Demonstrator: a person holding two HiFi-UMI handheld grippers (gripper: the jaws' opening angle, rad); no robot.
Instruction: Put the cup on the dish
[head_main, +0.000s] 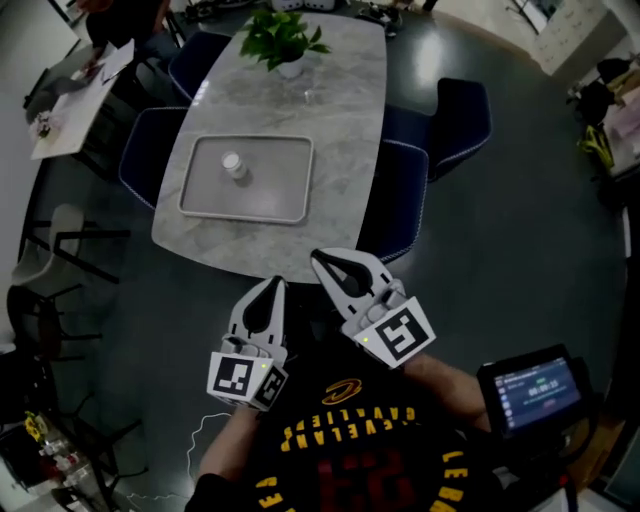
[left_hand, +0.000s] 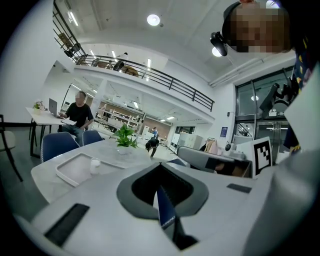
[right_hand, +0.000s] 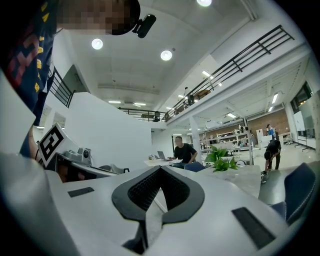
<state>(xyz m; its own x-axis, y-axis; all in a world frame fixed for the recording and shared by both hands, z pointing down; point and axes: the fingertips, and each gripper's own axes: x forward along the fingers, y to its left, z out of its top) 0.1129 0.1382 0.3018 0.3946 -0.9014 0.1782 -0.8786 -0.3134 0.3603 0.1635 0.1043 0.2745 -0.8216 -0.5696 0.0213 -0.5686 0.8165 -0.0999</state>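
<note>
I am holding the left gripper and right gripper near my chest, both jaws pressed together, pinching nothing. Beyond, the cup is standing on the dish, on the table. Farthest, a plant.

The cup is too small in the head view to tell whether its mouth faces up. In the left gripper view it is only a pale blur on the dish. The far end of the table is cut off by the head view's top edge. There the pot of the plant is half hidden under its leaves. The chairs are partly hidden under the tabletop. At lower right, the screen carries print too small to read (its casing meets the frame's edge). The shirt is cut off by the bottom edge.
</note>
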